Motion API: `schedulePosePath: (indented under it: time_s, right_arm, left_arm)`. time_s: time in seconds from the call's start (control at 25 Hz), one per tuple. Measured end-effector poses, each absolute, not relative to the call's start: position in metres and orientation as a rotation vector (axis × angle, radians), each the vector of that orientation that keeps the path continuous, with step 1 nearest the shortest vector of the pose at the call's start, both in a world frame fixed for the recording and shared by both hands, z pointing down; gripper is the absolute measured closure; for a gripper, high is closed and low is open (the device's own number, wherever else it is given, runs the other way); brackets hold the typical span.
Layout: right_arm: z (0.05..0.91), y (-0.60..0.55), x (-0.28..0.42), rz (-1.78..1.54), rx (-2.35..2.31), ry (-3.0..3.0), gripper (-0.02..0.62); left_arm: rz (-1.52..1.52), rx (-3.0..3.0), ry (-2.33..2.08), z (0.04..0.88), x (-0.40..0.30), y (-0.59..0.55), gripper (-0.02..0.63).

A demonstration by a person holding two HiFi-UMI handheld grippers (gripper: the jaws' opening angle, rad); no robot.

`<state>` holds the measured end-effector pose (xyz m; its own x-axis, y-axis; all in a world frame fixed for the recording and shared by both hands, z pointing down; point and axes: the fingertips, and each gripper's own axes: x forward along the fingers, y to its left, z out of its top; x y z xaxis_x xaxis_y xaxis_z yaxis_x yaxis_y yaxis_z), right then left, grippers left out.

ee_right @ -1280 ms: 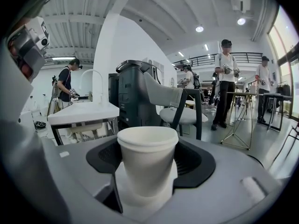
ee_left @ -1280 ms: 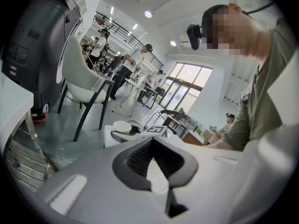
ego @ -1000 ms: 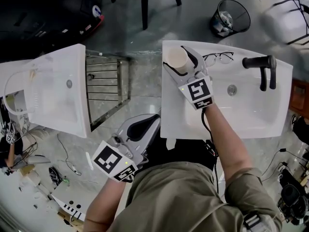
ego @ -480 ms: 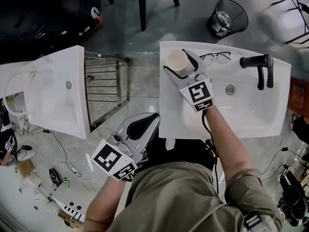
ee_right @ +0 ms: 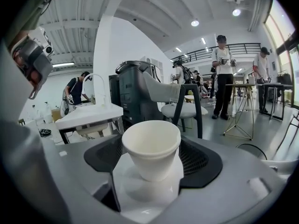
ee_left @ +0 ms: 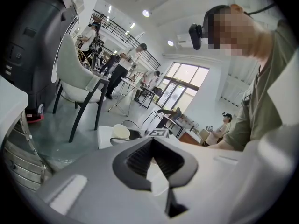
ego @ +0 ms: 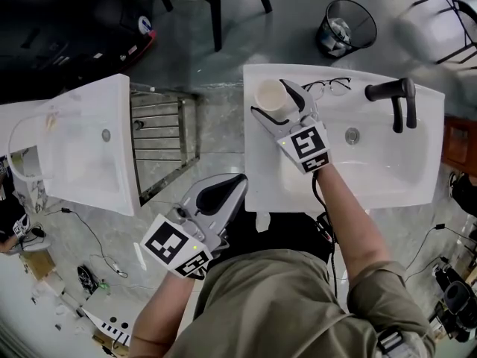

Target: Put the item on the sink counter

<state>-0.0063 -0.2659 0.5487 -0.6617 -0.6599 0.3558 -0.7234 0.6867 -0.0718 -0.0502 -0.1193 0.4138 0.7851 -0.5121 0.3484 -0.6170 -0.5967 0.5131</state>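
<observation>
1. Jaws of R gripper (ego: 269, 98) stand wide apart and have just been opening. We see a white paper cup (ee_right: 152, 149) btwn them.
2. The cup is upright, mouth up, its base on the sink counter (ego: 261, 171). It sits right btwn the two dark pads (ee_right: 202, 158), w/ one on each side, and we see neither squeezing it.
3. Seen from the head view, the cup stands at the R gripper's tips, on the flat strip of counter left of the basin (ego: 373, 174). The R gripper's marker cube (ego: 308, 146) is behind the cup, toward us.
4. Just past the R gripper's right jaw, a pair of glasses (ego: 328, 88) lies at the back of the counter, apart from the cup. The black tap (ego: 393, 97) is farther to that gripper's right.
5. L gripper (ego: 241, 179) has its jaw tips together w/ nothing btwn them. It hangs off the counter over the floor, pointing at the counter's near left corner, well back from the cup.
6. Left of the L gripper stands a second white sink (ego: 82, 144), w/ a metal rack (ego: 160, 136) btwn the two sinks.
</observation>
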Motion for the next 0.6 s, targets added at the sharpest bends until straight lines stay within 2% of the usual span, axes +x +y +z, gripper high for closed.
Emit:
schedulePosePath:
  time_s: [0.08, 0.6]
  right_arm:
    - [0.552, -0.265, -0.005, 0.31, 1.098, -2.588, 0.225]
    - [0.541, -0.246, 0.018, 0.309, 1.193, -2.505, 0.226]
  left_arm:
    - [0.217, 2.346, -0.831, 0.413, -0.05, -0.118, 0.6]
    - [0.191, 2.388, -0.776, 0.397, -0.049, -0.109, 0.6]
